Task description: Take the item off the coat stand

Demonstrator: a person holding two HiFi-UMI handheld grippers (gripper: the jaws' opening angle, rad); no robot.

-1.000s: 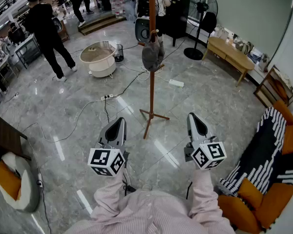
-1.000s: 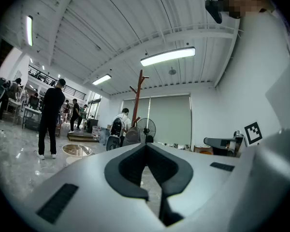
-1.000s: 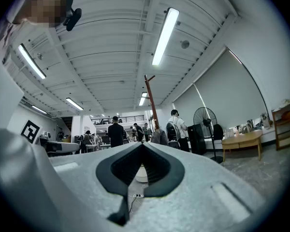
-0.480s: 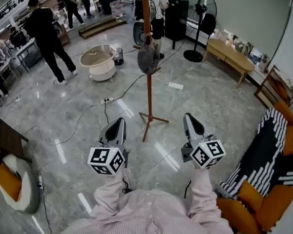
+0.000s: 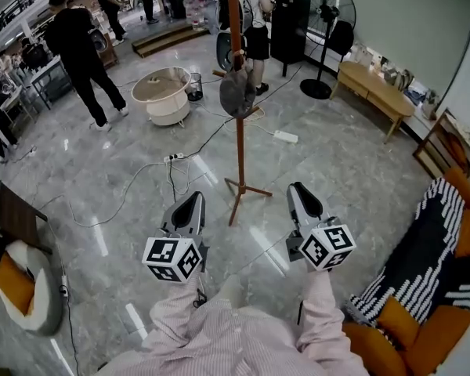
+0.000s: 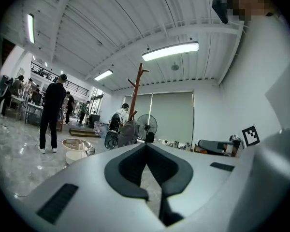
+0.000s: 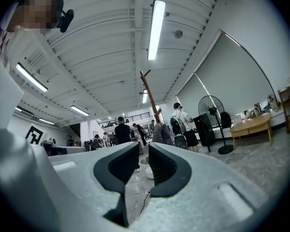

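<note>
A tall brown wooden coat stand [image 5: 238, 143] rises from the marble floor ahead of me. A grey cloth item [image 5: 236, 92] hangs from a peg partway up it. Both grippers are held low in front of me, well short of the stand. My left gripper [image 5: 190, 202] is left of its base, with jaw tips touching and nothing in them. My right gripper [image 5: 297, 191] is to the right, jaws opening with a narrow empty gap. The stand [image 6: 135, 88] and grey item [image 6: 128, 132] show beyond the left gripper [image 6: 146, 146]. The stand [image 7: 151, 98] and item [image 7: 162, 133] also show beyond the right gripper [image 7: 144, 146].
Cables and a power strip [image 5: 285, 136] lie on the floor around the stand's feet. A round white table [image 5: 161, 92], a pedestal fan [image 5: 323, 14] and several people stand beyond. A wooden bench [image 5: 372, 84] lines the right wall. A striped blanket [image 5: 411, 261] covers an orange sofa at right.
My right gripper has drifted left and slightly forward, toward the stand's base. The left gripper has hardly moved. The view has shifted so the stand sits a little nearer.
</note>
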